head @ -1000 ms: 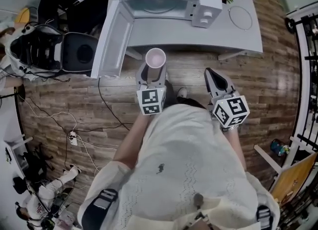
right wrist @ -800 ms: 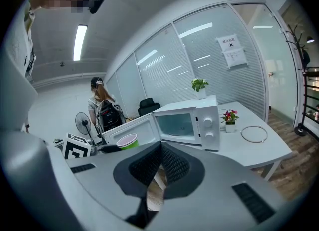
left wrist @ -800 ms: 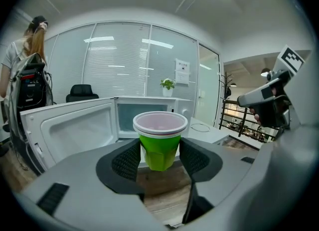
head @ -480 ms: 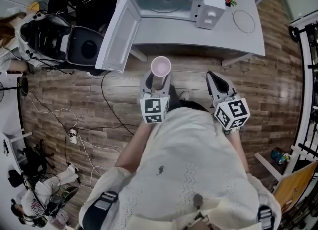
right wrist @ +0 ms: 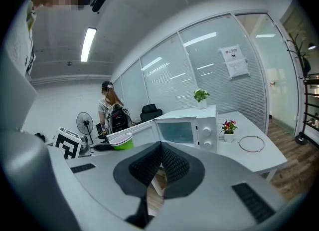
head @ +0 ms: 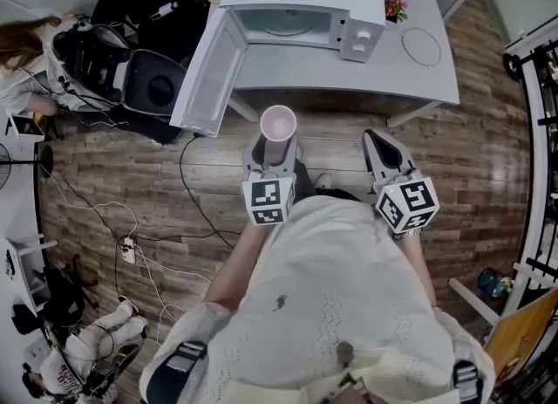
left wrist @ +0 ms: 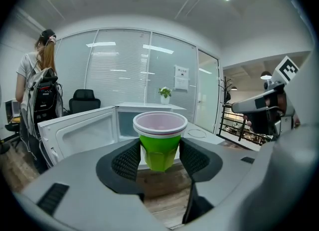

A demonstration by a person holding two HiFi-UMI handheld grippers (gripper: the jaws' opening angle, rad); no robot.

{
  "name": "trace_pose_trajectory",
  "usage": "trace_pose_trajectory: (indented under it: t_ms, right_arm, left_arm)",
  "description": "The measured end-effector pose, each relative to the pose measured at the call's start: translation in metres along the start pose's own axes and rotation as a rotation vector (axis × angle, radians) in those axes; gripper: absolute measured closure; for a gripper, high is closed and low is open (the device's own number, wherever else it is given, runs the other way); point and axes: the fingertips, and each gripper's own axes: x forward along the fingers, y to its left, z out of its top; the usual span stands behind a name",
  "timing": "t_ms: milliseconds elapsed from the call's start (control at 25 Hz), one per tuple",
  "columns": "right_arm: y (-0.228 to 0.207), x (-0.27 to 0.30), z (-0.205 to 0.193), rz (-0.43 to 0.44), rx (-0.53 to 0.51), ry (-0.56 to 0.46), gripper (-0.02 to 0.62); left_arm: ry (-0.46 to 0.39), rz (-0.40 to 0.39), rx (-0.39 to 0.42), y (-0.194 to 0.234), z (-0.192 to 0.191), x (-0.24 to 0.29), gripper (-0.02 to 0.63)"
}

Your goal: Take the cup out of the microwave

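Overhead the cup [head: 278, 123] looks pink, though gripper views show green.

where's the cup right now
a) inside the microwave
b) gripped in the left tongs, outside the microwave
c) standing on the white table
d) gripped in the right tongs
b: the cup is clamped between the pads of the left tongs, out in front of the microwave, whose door hangs open. The right tongs are shut on nothing.
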Motion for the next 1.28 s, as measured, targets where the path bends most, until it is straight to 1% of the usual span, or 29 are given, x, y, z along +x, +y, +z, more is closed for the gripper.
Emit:
trace_pose_trajectory:
  t_ms: [160,320,520,720,1000,1280]
  right_arm:
    - [-0.001,-0.01,0.02,-0.005,-0.018,-0.044,0.588]
    - [0.0,-0.02,0.042,-0.008,-0.058,-0.083,0.588]
    - [-0.003,-0.037,0.072,-0.017,-0.082,-0.141,0.588]
    - [-0.009,-0.047,0.095,-0.022,-0.103,-0.191,0.588]
    - [-0.004,-0.053,0.112,-0.011,-0.118,-0.222,0.588]
    - [-0.007,-0.054,0.11,-0.023,-0.11,-0.223,0.588]
  left_arm:
    - [-0.011,0.022,-0.006,0.0,0.022,-0.007,0.339]
    - [-0.036,0.015,-0.013,-0.001,0.04,-0.013,0.339]
    - [-0.074,0.001,0.013,-0.008,0.074,-0.023,0.339]
    - [-0.097,-0.017,0.019,-0.013,0.097,-0.024,0.339]
    - [-0.119,-0.038,0.009,-0.022,0.118,-0.027,0.339]
    - [-0.116,-0.05,0.02,-0.03,0.121,-0.025,0.339]
